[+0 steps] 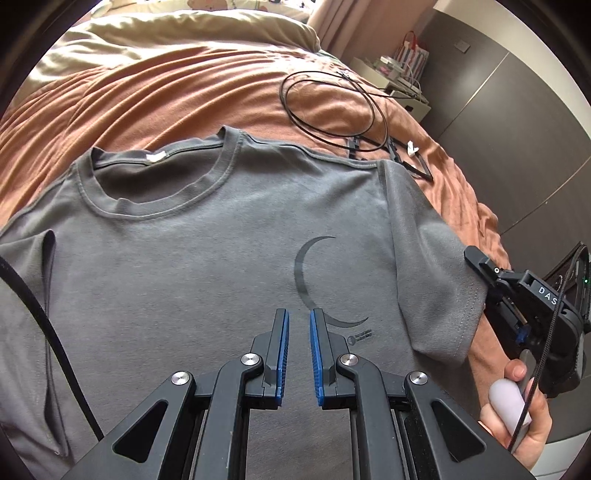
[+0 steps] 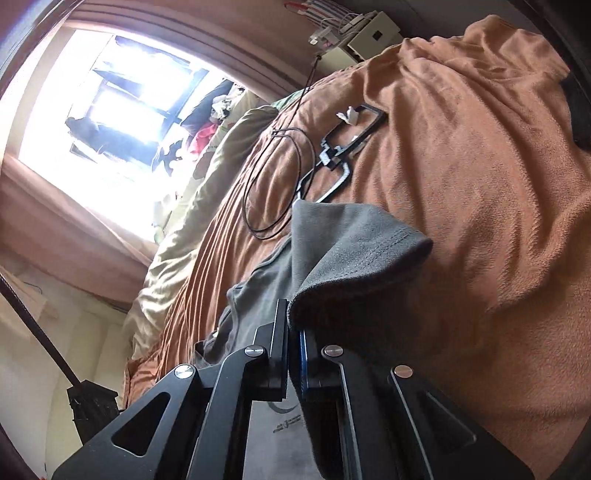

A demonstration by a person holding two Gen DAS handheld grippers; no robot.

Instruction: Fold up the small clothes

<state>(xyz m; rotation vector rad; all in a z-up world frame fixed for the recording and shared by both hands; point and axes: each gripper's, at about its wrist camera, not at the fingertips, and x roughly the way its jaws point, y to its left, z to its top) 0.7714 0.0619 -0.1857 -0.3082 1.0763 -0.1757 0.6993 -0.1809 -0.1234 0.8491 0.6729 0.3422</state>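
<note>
A grey T-shirt (image 1: 207, 258) with a dark crescent print lies face up on an orange bedspread (image 1: 155, 92), collar toward the far side. My left gripper (image 1: 298, 321) hovers over the shirt's chest, slightly open and empty. My right gripper (image 2: 293, 325) is shut on the edge of the shirt's right sleeve (image 2: 354, 243) and lifts it off the bed. In the left wrist view the right gripper (image 1: 480, 258) shows at the right edge by that sleeve (image 1: 439, 280), held by a hand.
A coiled black cable (image 1: 332, 110) and a black frame-like part (image 1: 410, 162) lie on the bedspread beyond the shirt. A beige duvet (image 1: 177, 33) sits at the head of the bed. A nightstand (image 1: 399, 81) stands at the far right. A window (image 2: 122, 122) is bright.
</note>
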